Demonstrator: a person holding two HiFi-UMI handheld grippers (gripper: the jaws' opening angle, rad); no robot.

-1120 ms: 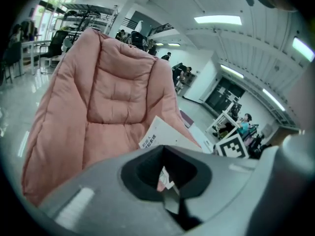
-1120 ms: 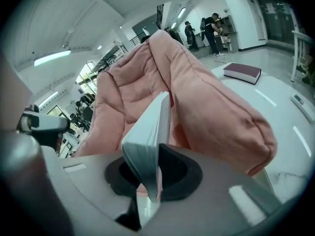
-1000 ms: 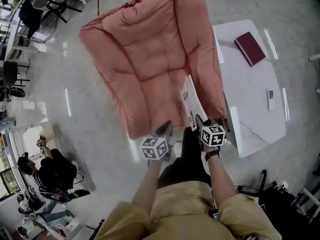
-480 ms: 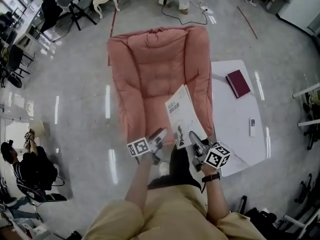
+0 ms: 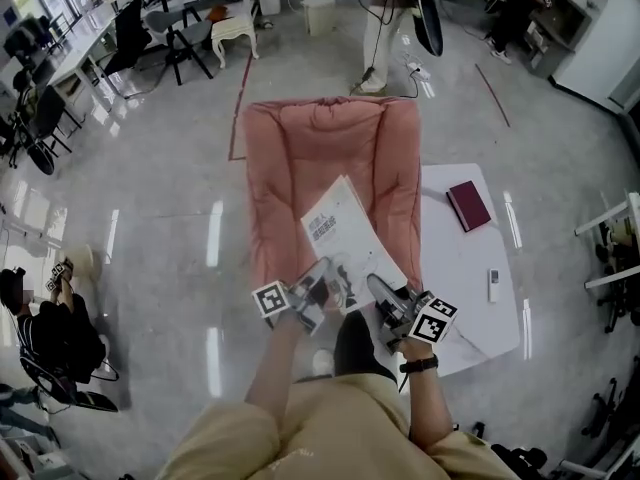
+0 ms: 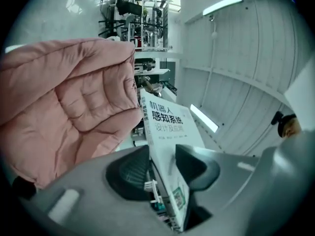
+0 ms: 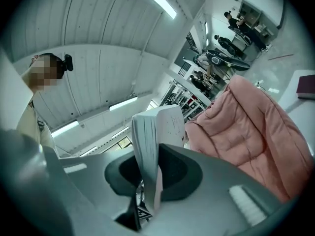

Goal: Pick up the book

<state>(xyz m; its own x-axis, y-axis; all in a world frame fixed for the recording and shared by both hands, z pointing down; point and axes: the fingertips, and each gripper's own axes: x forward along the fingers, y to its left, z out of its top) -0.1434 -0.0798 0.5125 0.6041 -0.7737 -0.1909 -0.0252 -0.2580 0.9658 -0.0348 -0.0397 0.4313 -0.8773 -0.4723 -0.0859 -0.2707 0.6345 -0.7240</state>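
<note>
The right gripper [image 7: 147,173] has its jaws closed on the lower edge of a white book [image 7: 155,132], which stands upright between them with its page block facing the camera. Right of the white book, and close behind it, lies a pink padded chair [image 7: 246,132]. Beyond the chair, far to the right of the book, a dark red book [image 7: 306,86] lies flat. Left of the white book stands a person [image 7: 34,117]. Above it run ceiling light strips [image 7: 157,1]. Up and to its right, distant people [image 7: 221,43] stand.
</note>
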